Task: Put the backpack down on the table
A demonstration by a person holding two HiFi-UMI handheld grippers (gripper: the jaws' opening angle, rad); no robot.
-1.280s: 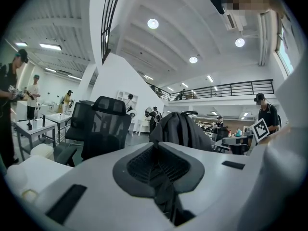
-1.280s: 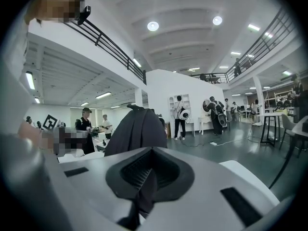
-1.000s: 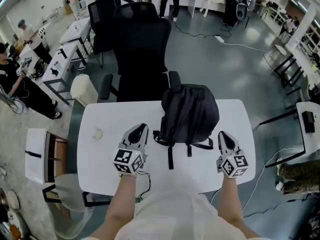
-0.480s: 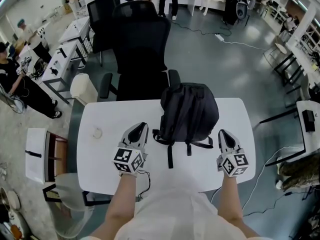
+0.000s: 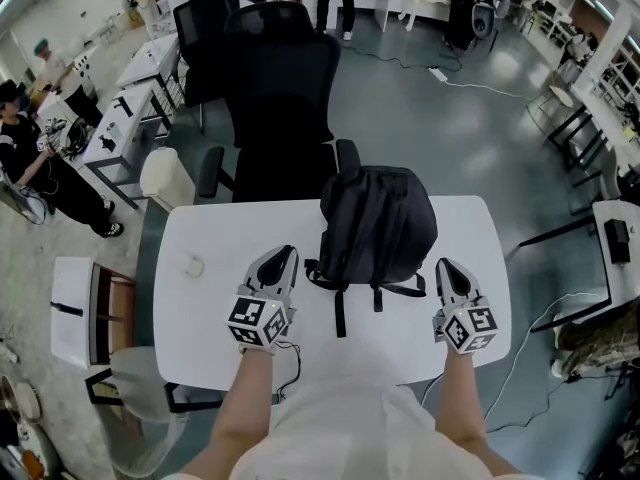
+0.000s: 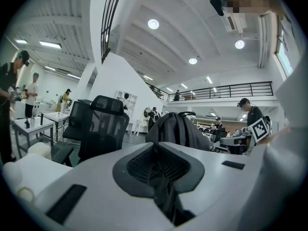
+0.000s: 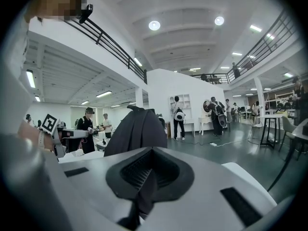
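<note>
Head view: seeing backpack (image 5: 378,223) standing on table (image 5: 200,308), far middle, just in front of office chair (image 5: 283,88), straps (image 5: 340,313) splayed toward near edge. Reading left gripper (image 5: 283,255) and right gripper (image 5: 441,266) as parked low, one each side of backpack, both apart from it; left one near the strap loop, not touching. Noting small ring (image 5: 194,265) further left on table, well apart. Left gripper view: jaws pressed together, nothing between them; backpack ahead and slightly right, upright, top handle (image 6: 186,113) up. Right gripper view: same, jaws clenched and empty; backpack ahead and to the left. Judging step: backpack already resting on table, so either placing finished, or, if "down" means laid flat, not yet begun; can't settle which from this. For laying flat: open one pair of jaws, take top handle or a strap, tip toward near side onto bare tabletop, steady base with other gripper. Mind far edge: backpack close to it, so no pushing toward chair.
</note>
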